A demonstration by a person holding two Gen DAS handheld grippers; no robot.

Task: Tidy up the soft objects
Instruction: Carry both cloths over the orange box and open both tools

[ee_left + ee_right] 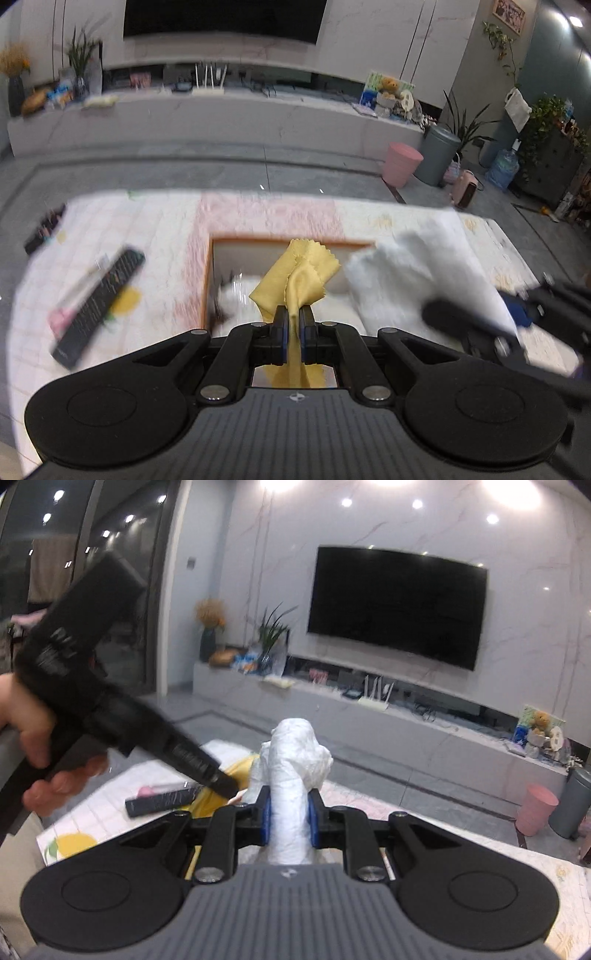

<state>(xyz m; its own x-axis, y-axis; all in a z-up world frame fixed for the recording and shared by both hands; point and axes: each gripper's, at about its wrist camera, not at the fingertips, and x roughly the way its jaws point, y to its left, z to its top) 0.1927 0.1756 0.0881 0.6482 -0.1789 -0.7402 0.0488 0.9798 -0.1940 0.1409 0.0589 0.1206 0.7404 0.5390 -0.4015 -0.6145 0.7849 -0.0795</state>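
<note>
Carrying step: my left gripper (293, 317) pinches the yellow cloth (295, 273), right gripper (289, 812) clamps the white cloth (291, 768); next, release both over the frame-centre box (288, 242).

Black left gripper (293, 325), blue-padded jaws, silver screws, ribbed grey body

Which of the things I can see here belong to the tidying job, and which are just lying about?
Part of the job:
- yellow cloth, clamped in the left gripper
- white cloth, clamped in the right gripper
- open box on the table

Just lying about:
- black remote control
- pink bin
- grey bin
- teddy bear
</note>
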